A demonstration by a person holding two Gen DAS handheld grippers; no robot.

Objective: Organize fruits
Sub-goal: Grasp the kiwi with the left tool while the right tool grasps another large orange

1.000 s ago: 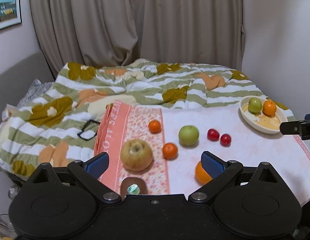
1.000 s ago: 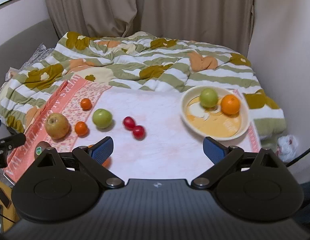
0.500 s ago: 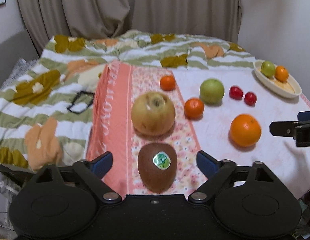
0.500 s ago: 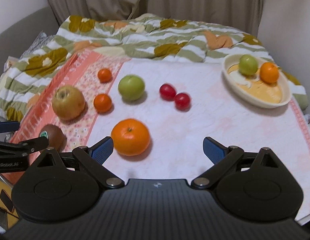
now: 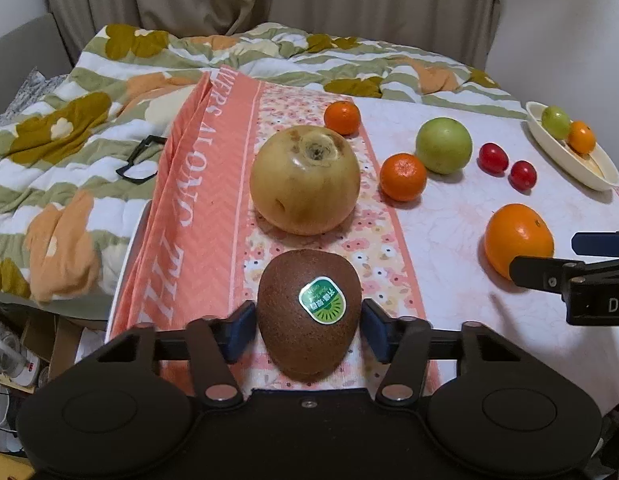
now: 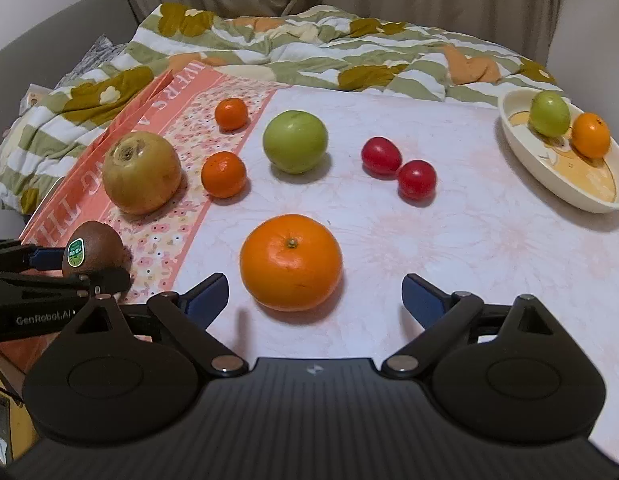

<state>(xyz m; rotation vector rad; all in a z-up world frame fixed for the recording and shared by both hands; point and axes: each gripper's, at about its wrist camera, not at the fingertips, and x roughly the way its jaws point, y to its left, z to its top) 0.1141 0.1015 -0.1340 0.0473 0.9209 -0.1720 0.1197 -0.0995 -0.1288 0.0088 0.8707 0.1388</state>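
Note:
A brown kiwi (image 5: 293, 280) with a green sticker lies on the pink flowered cloth (image 5: 213, 208), right between the fingers of my left gripper (image 5: 307, 320). Its jaws are closing and both blue pads meet the kiwi's sides. In the right wrist view the kiwi (image 6: 97, 244) sits in that gripper at the left edge. My right gripper (image 6: 313, 284) stands open, with a large orange (image 6: 291, 262) just ahead of its fingertips, untouched. A cream bowl (image 6: 549, 186) at the far right holds a green fruit (image 6: 549, 114) and a small orange (image 6: 591, 136).
Beyond the kiwi sit a big yellow pear-like fruit (image 5: 305, 180), two tangerines (image 5: 403, 176), a green apple (image 5: 443, 145) and two red cherry tomatoes (image 5: 523, 174). A rumpled striped quilt (image 5: 89, 140) with black glasses (image 5: 139, 158) lies left and behind. The table edge drops off at lower left.
Both grippers have come down and closer to the table. The left jaws have narrowed from wide open onto the kiwi. The right gripper now has the large orange in front of it.

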